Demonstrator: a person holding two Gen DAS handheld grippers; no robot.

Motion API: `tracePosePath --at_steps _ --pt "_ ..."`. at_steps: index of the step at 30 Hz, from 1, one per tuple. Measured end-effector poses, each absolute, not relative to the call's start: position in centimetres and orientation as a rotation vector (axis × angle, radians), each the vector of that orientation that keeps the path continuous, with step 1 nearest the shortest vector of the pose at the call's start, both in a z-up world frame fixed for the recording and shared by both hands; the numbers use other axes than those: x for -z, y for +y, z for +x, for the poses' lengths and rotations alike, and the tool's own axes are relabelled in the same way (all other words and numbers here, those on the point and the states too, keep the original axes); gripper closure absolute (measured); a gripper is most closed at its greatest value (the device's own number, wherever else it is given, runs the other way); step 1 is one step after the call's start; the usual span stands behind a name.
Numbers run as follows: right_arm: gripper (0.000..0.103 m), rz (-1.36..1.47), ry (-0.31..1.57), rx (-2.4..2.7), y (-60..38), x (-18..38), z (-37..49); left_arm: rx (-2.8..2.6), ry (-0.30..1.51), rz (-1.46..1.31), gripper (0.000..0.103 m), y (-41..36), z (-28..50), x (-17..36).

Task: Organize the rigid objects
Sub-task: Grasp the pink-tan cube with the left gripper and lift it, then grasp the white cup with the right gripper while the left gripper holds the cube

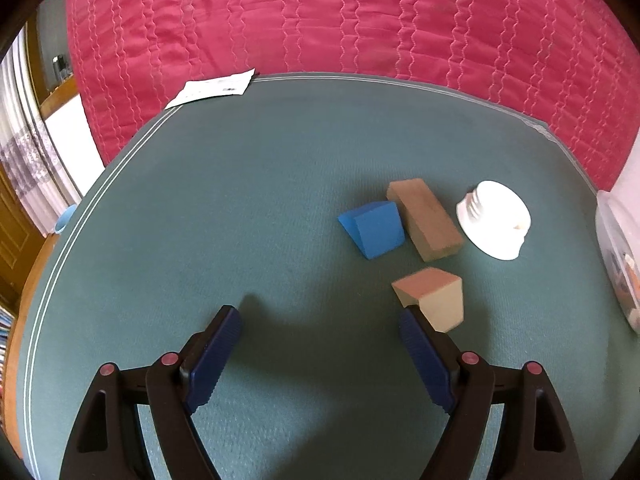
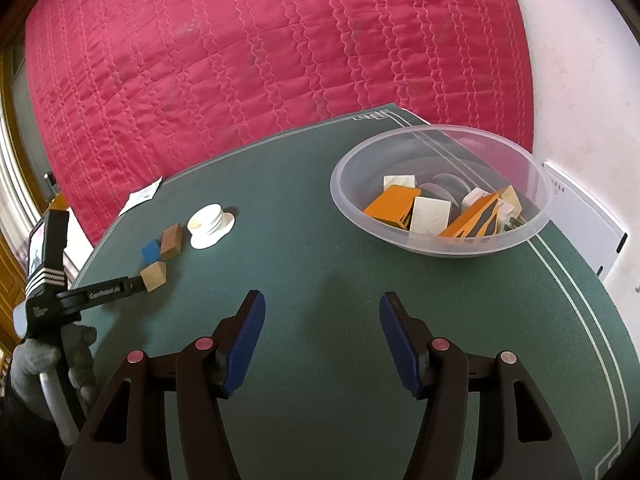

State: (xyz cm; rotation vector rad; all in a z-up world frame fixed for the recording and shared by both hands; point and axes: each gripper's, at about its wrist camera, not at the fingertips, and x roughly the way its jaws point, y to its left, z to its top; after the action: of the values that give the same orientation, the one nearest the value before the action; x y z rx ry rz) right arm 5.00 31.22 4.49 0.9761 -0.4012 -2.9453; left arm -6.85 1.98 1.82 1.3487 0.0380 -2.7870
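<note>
while four loose pieces wait on the green counter (image 1: 240,200), the left gripper (image 1: 320,324) hangs low with its jaws released and holding nothing, its right pad just beside the tan wedge block (image 1: 434,300). beyond that block lie a blue wedge (image 1: 374,230) and a brown block (image 1: 426,220), touching side by side, with a white threaded cap (image 1: 496,220) just right of them. the right gripper (image 2: 322,336) hovers nearer the counter's right side, jaws likewise spread and empty, facing a clear plastic bowl (image 2: 532,236) already loaded with orange and white pieces. the blocks look stiff, light and flat-faced, so a pinch across two parallel sides should hold; the sloped faces of the wedges could squirt out of the pads. the cap looks hard and smooth, best taken across its rim. the blue and brown pieces crowd each other, leaving little room for a pad between them. a paper slip (image 1: 212,88) sits at the far left edge, the red quilted bed (image 1: 340,16) behind.
</note>
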Motion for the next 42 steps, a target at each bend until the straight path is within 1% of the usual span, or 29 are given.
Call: tracePosePath --at_steps 7,13,16,18,19,21,23,28,32,37,42 --pt "0.042 0.986 -0.403 2.934 31.0 -4.4 5.0 2.779 0.061 1.291 0.018 2.4 -5.2 -2.5" --pt "0.042 0.985 -0.402 2.937 31.0 -4.4 5.1 2.839 0.047 1.320 0.019 4.6 -5.9 -2.9" --pt "0.042 0.988 -0.399 2.939 30.9 -4.4 5.0 2.830 0.046 1.347 0.027 5.3 -7.0 -2.5" --pt "0.042 0.988 -0.395 2.939 30.9 -4.4 5.0 2.820 0.077 1.383 0.036 5.5 -7.8 -2.2" --pt "0.042 0.990 -0.393 2.939 30.8 -4.4 5.0 2.815 0.076 1.370 0.037 5.6 -8.1 -2.2" --pt "0.042 0.994 -0.391 2.939 30.8 -4.3 5.0 2.826 0.083 1.360 0.049 5.7 -8.4 -2.3" --pt "0.042 1.002 -0.387 2.936 30.7 -4.3 4.9 2.836 0.080 1.349 0.058 5.7 -8.4 -2.3" --pt "0.042 1.036 -0.378 2.887 30.2 -4.3 4.2 2.873 0.075 1.330 0.060 5.4 -7.6 -2.2" --pt "0.042 1.043 -0.331 2.834 29.0 -5.3 3.0 2.884 0.085 1.314 0.061 4.7 -6.9 -2.4" --pt "0.042 1.058 -0.278 2.713 26.6 -6.6 -0.3 2.897 0.098 1.267 0.062 3.9 -6.3 -3.0" --pt "0.042 1.098 -0.209 2.639 23.4 -6.2 -4.7 2.934 0.146 1.242 0.062 2.8 -6.0 -3.6"
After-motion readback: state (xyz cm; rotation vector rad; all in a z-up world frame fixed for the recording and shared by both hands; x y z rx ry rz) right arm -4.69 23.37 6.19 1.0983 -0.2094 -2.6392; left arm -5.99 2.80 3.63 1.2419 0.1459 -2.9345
